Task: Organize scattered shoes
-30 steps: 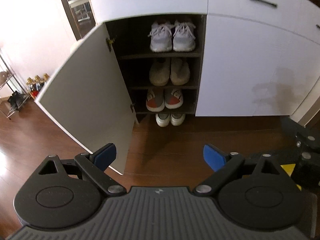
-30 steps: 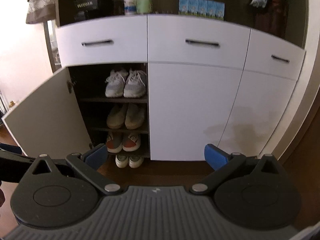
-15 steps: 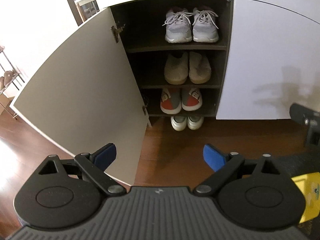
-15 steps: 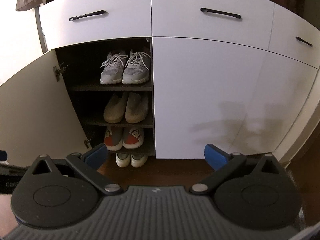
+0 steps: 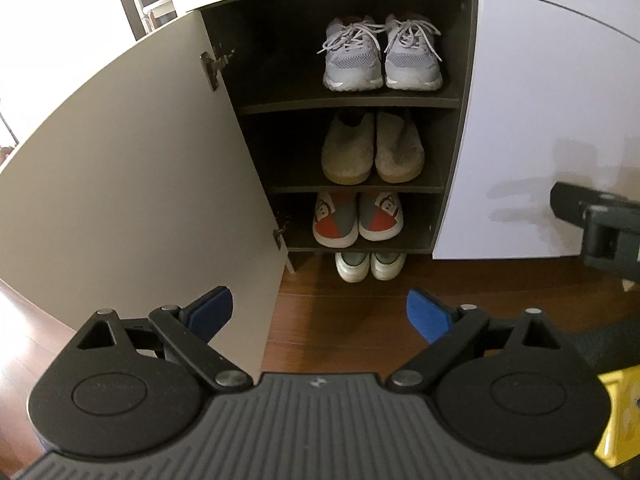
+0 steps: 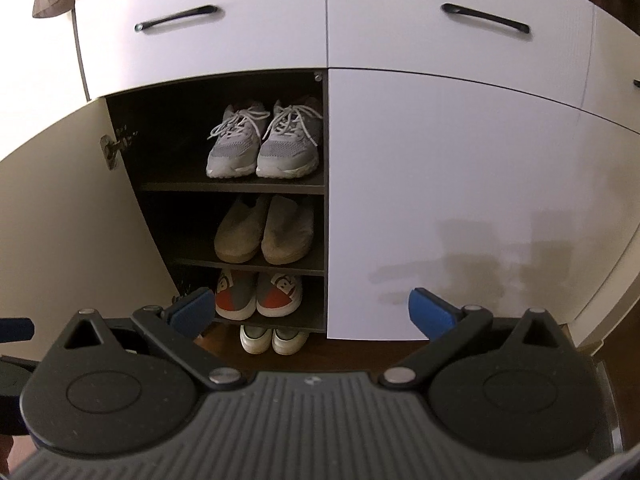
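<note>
White cabinet [image 6: 440, 200], smooth matte fronts, slim dark bar handles [image 6: 178, 20] on the drawers above. Left door [image 5: 140, 168] swung wide; metal hinge [image 5: 212, 64] on its inner edge. Interior dark, with thin flat shelves.

Top shelf: grey mesh sneakers [image 5: 382, 56], white laces, thick white soles, toes outward, side by side. Middle shelf: beige slip-ons [image 5: 372, 148], fuzzy fabric, rounded toes, pale rubbery soles. Lower shelf: red-and-grey slip-ons [image 5: 356, 216], smooth panels, white printed mark on each. Under the cabinet, on glossy brown plank floor [image 5: 340, 320]: white shoes [image 5: 370, 266], only the rounded toes showing.

Left gripper [image 5: 318, 312] hangs in front of the open compartment, jaws spread wide, nothing between them; blue pads [image 5: 426, 314], black linkage arms, ribbed grey body. All four pairs lie ahead of it, well apart, the white pair nearest.

Right gripper [image 6: 312, 312] likewise spread and empty, facing the cabinet; shoes sit ahead and to its left, well apart.
</note>
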`<state>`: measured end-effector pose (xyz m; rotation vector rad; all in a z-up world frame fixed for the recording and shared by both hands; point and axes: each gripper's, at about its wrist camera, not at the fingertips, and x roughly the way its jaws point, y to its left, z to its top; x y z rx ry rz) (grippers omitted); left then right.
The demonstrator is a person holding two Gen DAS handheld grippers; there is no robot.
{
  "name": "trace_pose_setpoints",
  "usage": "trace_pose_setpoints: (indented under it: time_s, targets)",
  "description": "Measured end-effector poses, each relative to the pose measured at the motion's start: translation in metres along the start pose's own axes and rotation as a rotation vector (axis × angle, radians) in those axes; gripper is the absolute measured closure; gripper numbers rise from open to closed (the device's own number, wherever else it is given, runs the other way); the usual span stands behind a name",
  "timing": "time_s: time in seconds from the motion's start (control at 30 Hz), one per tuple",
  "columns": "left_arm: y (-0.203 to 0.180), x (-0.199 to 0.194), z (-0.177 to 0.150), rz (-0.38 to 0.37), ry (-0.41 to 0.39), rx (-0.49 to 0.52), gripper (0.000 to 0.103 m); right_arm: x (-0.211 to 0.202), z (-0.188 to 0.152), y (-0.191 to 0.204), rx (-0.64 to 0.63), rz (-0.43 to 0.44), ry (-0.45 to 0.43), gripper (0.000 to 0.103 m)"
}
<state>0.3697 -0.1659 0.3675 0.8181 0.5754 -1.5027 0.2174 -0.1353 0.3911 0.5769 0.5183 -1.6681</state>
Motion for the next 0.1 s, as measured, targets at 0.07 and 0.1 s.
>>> trace_pose_setpoints:
  time_s: [0.07, 0.1]
  targets:
    - [0.0035, 0.0016, 0.0007, 0.003, -0.006, -0.007, 0.007, 0.003, 0.0, 0.0025, -0.012, 0.005, 0.006, 0.001]
    - [0.0037, 0.002, 0.0007, 0.004, -0.006, -0.009, 0.007, 0.0046, 0.0, 0.0041, -0.019, 0.005, 0.008, 0.001]
